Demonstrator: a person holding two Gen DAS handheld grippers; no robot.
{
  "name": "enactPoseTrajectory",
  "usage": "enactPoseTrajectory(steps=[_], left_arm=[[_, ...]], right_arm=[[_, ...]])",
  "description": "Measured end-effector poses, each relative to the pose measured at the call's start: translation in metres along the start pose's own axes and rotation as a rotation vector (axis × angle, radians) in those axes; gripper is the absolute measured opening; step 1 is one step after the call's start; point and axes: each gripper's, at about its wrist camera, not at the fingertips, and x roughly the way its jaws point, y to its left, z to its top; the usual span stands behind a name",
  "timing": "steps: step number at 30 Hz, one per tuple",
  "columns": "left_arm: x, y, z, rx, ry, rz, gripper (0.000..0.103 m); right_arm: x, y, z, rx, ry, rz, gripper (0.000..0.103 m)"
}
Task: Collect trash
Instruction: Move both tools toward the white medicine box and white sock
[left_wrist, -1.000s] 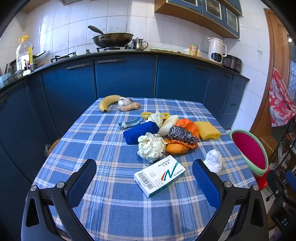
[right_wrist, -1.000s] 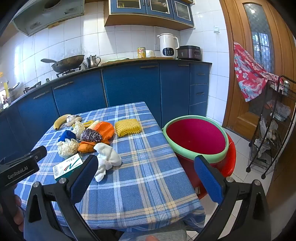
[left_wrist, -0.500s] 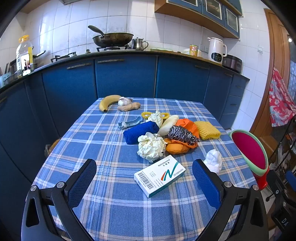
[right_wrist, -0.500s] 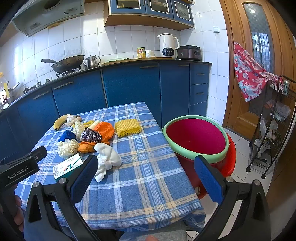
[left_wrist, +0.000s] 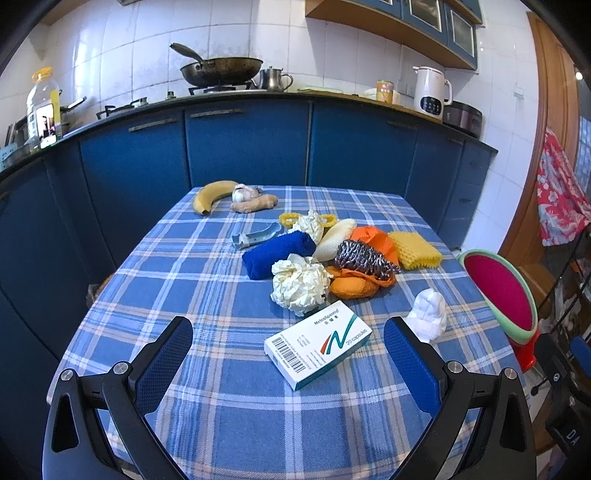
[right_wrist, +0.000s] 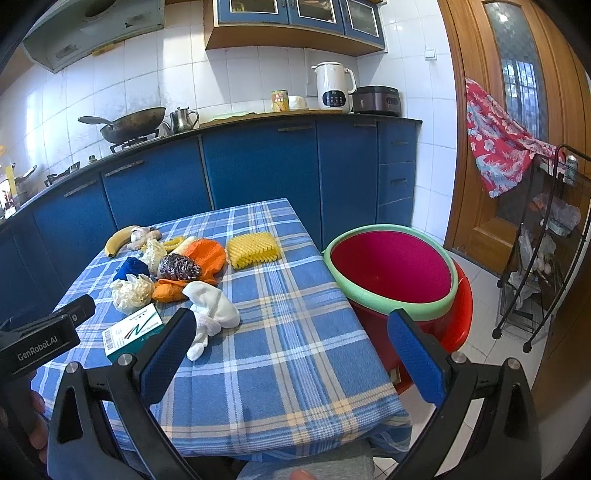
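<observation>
I am holding the left gripper (left_wrist: 288, 350) low over the near end of the table (left_wrist: 192, 266), its jaws spread wide and gripping nothing. In the left wrist view the box (left_wrist: 317, 343) is lying flat at lower centre, between the two blue fingers (left_wrist: 164, 363) but not touching them. Just above it a paper ball (left_wrist: 299, 282) is sitting, almost touching the box's far corner. A white sock (left_wrist: 428, 314) is lying right of centre, peeking out behind the right finger. Behind the paper ball, in the middle of the frame, a pile is crowding together: blue cloth (left_wrist: 279, 253), scrubber (left_wrist: 364, 258) resting on orange peel (left_wrist: 358, 284), and yellow foam net (left_wrist: 415, 249) at its right edge. A banana (left_wrist: 210, 194) is lying apart, toward the upper left of the cloth.

I am keeping the right gripper (right_wrist: 291, 354) above the table's near right corner, jaws also wide apart and empty. In its view the bin (right_wrist: 391, 273), red inside with a green rim, is standing right of centre, just beside the table edge. The sock (right_wrist: 212, 317) is lying just past the left finger, the box (right_wrist: 133, 332) is at lower left, partly hidden behind that finger, and the left gripper's body (right_wrist: 40, 339) is showing at the far left.
</observation>
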Motion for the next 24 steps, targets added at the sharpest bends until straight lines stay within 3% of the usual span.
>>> enactPoseTrajectory(steps=[10, 14, 24], left_arm=[[0.031, 0.002, -0.003, 0.038, 0.071, -0.005, 0.103], [0.046, -0.002, -0.004, 0.068, 0.108, -0.041, 0.103], [0.089, -0.024, -0.004, 0.230, 0.215, -0.104, 0.098]], right_arm=[[0.018, -0.006, -0.002, 0.006, 0.035, -0.006, 0.102], [0.027, -0.008, -0.003, 0.011, 0.055, -0.006, 0.102], [0.038, -0.008, -0.003, 0.004, 0.082, 0.002, 0.102]])
